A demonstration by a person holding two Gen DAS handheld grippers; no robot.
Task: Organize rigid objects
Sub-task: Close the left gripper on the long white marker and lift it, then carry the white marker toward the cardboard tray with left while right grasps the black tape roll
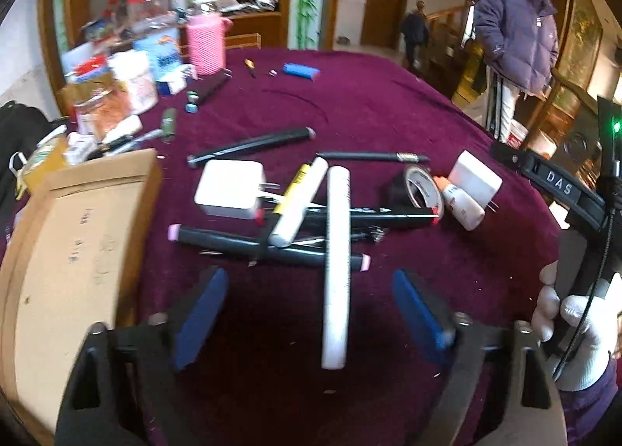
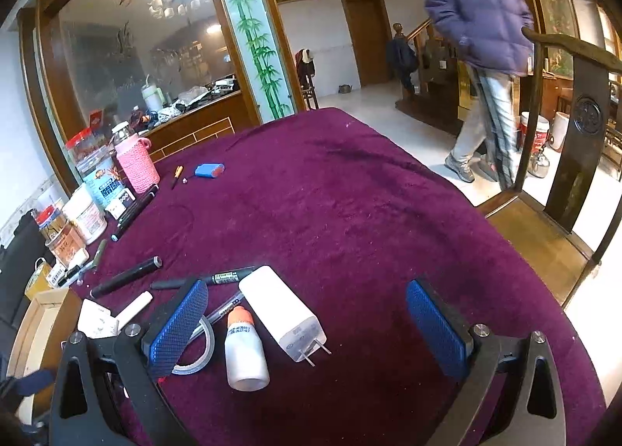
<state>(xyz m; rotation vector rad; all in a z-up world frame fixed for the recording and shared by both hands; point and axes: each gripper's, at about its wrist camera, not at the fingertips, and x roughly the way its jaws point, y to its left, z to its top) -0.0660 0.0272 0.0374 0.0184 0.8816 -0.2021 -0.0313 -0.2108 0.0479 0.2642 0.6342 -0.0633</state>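
A jumble of rigid items lies on the purple cloth (image 1: 388,108). A long white marker (image 1: 337,267) lies lengthwise between the blue pads of my left gripper (image 1: 311,314); neither pad touches it, and the gripper is open. Beyond it are crossed black markers (image 1: 268,248), a white charger (image 1: 229,193), a tape roll (image 1: 421,189) and a small orange-capped bottle (image 1: 460,205). My right gripper (image 2: 309,329) is open and hovers above that bottle (image 2: 245,349) and a second white charger (image 2: 283,314), gripping neither.
A cardboard box (image 1: 77,251) stands at the left table edge. Jars, packets and a pink knitted bottle (image 2: 136,166) crowd the far left; a blue block (image 2: 210,169) lies nearby. A person in a purple jacket (image 2: 478,18) walks past; a dark wooden chair (image 2: 583,127) stands at the right.
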